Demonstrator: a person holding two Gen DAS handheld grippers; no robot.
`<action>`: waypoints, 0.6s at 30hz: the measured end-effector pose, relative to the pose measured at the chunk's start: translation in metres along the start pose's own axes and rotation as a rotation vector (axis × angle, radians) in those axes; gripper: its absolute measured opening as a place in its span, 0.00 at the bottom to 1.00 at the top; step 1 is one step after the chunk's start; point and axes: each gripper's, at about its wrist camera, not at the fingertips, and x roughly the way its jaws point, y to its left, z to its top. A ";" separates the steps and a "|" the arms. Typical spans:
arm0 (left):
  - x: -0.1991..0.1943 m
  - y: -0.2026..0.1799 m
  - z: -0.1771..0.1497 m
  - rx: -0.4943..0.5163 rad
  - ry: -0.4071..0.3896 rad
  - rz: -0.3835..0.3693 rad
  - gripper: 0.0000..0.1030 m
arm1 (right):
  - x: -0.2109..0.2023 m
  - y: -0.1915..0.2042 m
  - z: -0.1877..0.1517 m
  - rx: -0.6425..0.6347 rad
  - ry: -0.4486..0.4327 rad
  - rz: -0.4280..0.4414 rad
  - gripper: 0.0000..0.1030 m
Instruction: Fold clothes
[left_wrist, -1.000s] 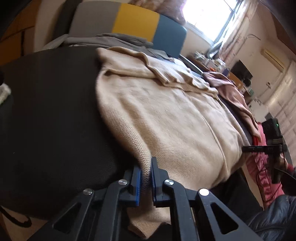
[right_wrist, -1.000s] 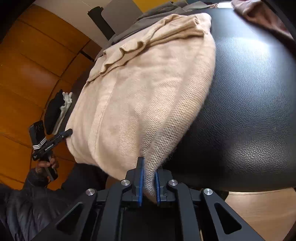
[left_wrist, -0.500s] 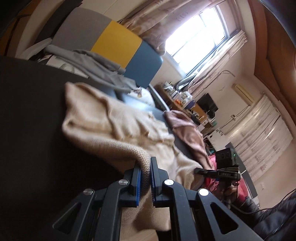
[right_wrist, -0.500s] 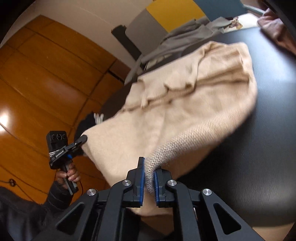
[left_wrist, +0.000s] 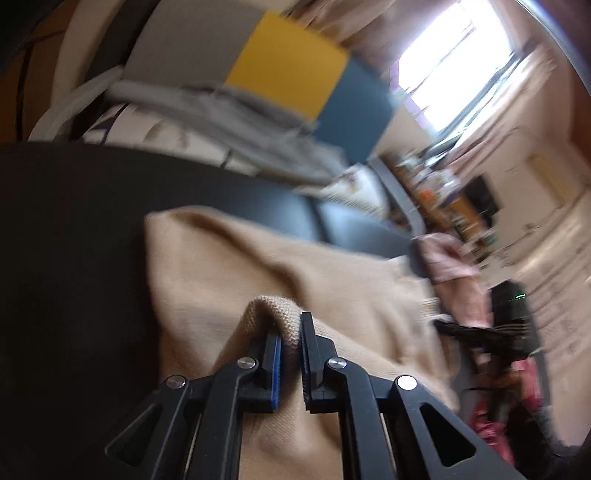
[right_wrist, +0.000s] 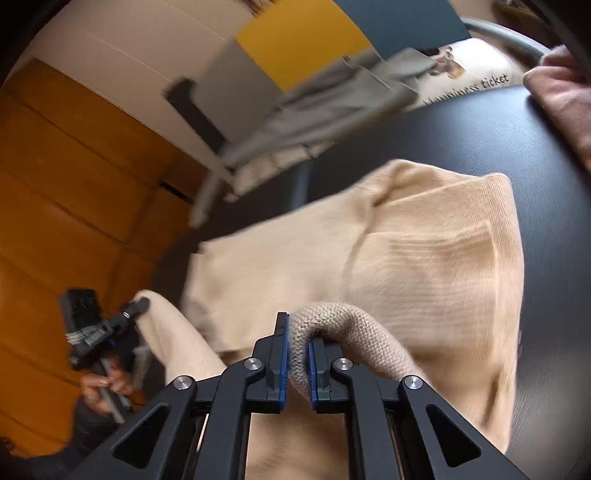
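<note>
- The left hand-held gripper (left_wrist: 290, 345) is nearly closed, its blue-lined pads pinching a ribbed edge of the beige sweater (left_wrist: 229, 266).
- The right hand-held gripper (right_wrist: 297, 354) is likewise almost shut, clamped on another stretch of the same ribbed edge, which loops up over its right finger.
- The sweater lies on the black bench (left_wrist: 66, 229); the gripped edge is lifted off the surface and doubled over the part that lies flat.
- In the right wrist view a ribbed cuff or hem band lies on top of the flat part, near the sweater's right side.
- A pink-brown garment (right_wrist: 561, 96) sits at the bench's far right edge, apart from the sweater.
- Grey clothes (right_wrist: 325, 107) are heaped beyond the bench, in front of a grey, yellow and blue panel (left_wrist: 284, 70).
- Both views are blurred.
</note>
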 end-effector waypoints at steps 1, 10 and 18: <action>0.012 0.003 0.000 0.007 0.025 0.021 0.07 | 0.009 -0.002 0.004 -0.005 0.021 -0.038 0.09; 0.024 0.004 -0.005 0.035 0.045 0.049 0.11 | 0.027 0.008 0.009 -0.090 0.054 -0.155 0.09; -0.006 -0.012 -0.010 0.120 -0.017 0.155 0.21 | 0.018 0.004 0.005 -0.056 0.033 -0.121 0.19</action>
